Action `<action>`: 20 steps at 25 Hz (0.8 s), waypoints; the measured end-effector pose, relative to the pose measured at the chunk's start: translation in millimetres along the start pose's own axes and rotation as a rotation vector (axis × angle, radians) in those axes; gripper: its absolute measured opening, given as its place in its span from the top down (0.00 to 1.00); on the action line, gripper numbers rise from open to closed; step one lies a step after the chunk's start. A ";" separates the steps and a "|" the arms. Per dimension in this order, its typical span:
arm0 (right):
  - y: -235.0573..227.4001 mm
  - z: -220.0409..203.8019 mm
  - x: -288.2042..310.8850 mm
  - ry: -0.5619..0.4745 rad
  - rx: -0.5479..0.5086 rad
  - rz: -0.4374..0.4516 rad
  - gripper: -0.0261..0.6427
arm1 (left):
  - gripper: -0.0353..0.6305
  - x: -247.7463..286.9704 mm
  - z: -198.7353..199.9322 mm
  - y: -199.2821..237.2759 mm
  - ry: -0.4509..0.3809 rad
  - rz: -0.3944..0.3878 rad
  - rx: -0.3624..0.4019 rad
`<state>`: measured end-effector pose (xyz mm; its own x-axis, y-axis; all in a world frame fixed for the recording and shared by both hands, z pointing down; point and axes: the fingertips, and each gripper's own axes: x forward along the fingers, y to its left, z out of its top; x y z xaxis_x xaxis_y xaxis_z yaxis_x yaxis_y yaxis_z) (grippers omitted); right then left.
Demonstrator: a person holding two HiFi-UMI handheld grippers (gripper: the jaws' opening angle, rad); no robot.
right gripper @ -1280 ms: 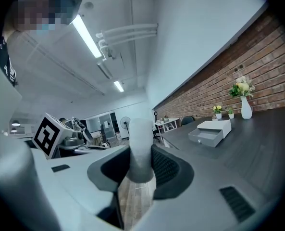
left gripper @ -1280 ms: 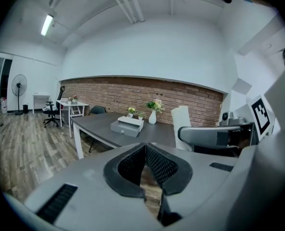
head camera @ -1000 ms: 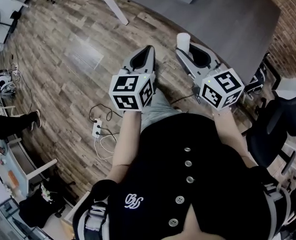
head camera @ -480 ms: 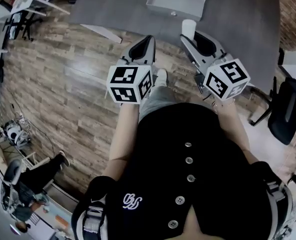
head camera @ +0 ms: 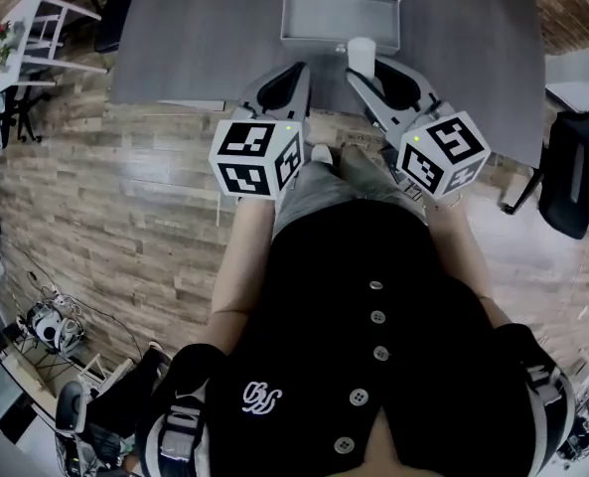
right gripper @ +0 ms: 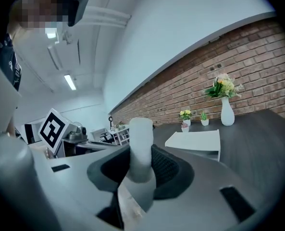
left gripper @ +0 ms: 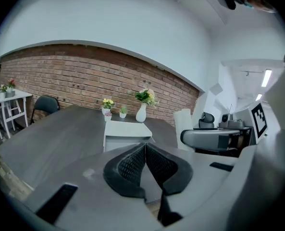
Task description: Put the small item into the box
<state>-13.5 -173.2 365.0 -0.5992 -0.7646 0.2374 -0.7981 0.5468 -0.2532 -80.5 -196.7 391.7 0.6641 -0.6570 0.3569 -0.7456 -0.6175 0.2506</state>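
A white cylindrical small item (head camera: 362,55) (right gripper: 140,148) stands up out of my right gripper (head camera: 370,76) (right gripper: 141,165), whose jaws are shut on it. It hangs over the near edge of the grey table (head camera: 195,38), just in front of the white box (head camera: 341,8) (right gripper: 195,140) (left gripper: 125,131). My left gripper (head camera: 286,79) (left gripper: 145,150) is beside it, jaws shut together and nothing between them. The box stands on the table straight ahead of both grippers.
Small flower pots (left gripper: 107,109) and a white vase with flowers (left gripper: 142,110) (right gripper: 226,109) stand at the table's far end by a brick wall. A dark chair (head camera: 572,182) is at the right. White side table (head camera: 26,28) stands at the left on the wooden floor.
The person has turned and stepped toward the table: the box and table now lie straight ahead of both grippers. The right gripper still holds the white item.
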 end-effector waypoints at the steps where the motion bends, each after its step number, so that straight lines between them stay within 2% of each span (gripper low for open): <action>1: -3.6 1.6 6.3 0.008 0.007 -0.009 0.76 | 0.93 5.5 1.8 4.4 0.010 -0.014 -0.006; 6: -24.3 -15.4 13.3 0.055 0.017 -0.042 0.76 | 0.93 25.0 -6.4 -1.9 0.039 -0.076 -0.013; 10: -40.2 -7.3 31.3 0.111 -0.008 -0.044 0.76 | 0.93 37.0 -1.8 10.5 0.065 -0.075 -0.042; 16: -77.1 1.3 75.1 0.286 -0.162 -0.025 0.76 | 0.93 60.0 13.4 37.7 0.075 -0.044 -0.077; 20: -102.5 -10.8 112.9 0.414 -0.343 -0.017 0.76 | 0.93 67.3 4.4 50.4 0.104 -0.046 -0.111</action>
<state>-0.1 -311.9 427.9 -0.5059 -0.6134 0.6065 -0.7410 0.6689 0.0584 -73.1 -274.0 424.4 0.6928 -0.5773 0.4322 -0.7197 -0.5908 0.3645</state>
